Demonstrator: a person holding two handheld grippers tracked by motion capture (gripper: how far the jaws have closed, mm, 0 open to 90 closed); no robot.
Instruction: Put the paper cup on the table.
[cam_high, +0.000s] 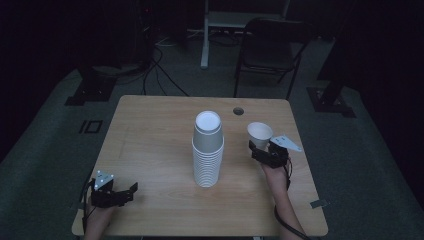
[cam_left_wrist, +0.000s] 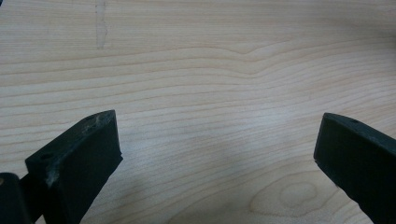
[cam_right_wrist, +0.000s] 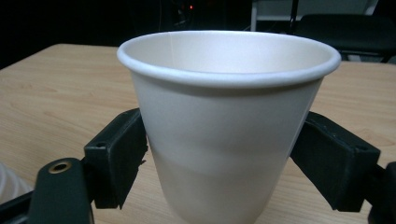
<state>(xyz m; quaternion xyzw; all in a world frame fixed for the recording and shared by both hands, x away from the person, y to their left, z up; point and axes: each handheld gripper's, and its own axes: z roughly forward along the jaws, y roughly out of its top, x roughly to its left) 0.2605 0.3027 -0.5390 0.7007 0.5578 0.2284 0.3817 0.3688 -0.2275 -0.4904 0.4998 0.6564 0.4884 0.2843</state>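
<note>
A tall stack of white paper cups (cam_high: 208, 150) stands upside down at the middle of the wooden table (cam_high: 150, 135). To its right my right gripper (cam_high: 261, 150) is shut on a single white paper cup (cam_high: 260, 133), held upright with its mouth up. In the right gripper view that cup (cam_right_wrist: 224, 121) sits between both black jaws, which press its sides. My left gripper (cam_high: 131, 191) rests low at the table's front left corner, open. In the left gripper view its jaws stand wide apart over bare wood (cam_left_wrist: 210, 93).
A dark folding chair (cam_high: 272, 47) and a white desk leg (cam_high: 205, 40) stand beyond the table's far edge. Cables trail on the dark floor at the back left. A round cable hole (cam_high: 238, 111) sits near the table's far edge.
</note>
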